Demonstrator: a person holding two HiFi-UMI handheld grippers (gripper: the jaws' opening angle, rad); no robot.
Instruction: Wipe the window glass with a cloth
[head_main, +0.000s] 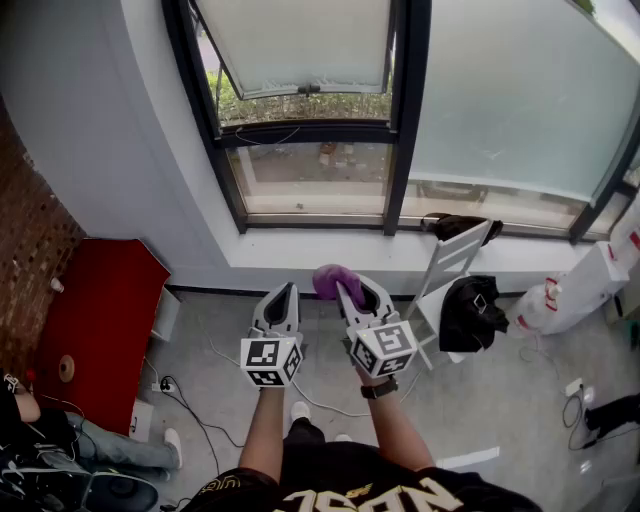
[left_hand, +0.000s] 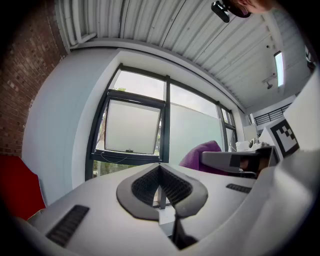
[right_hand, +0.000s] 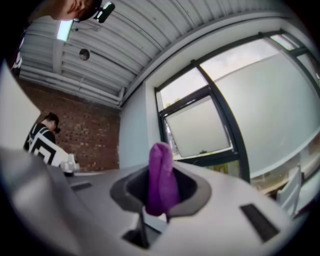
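STATE: right gripper (right_hand: 161, 192) fingers clamped on purple cloth (right_hand: 161, 165) | left gripper (left_hand: 160, 175) fingers together, empty | window glass (head_main: 500, 100) at 12 o'clock — cloth well clear of it | fits approach or withdrawal — keep clamp firm; on contact, only cloth meets pane, never fingers.

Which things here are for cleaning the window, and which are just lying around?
For the job: cloth, window glass, right hand-held gripper clamping the cloth.
Just lying about: chair, black bag, white bag.
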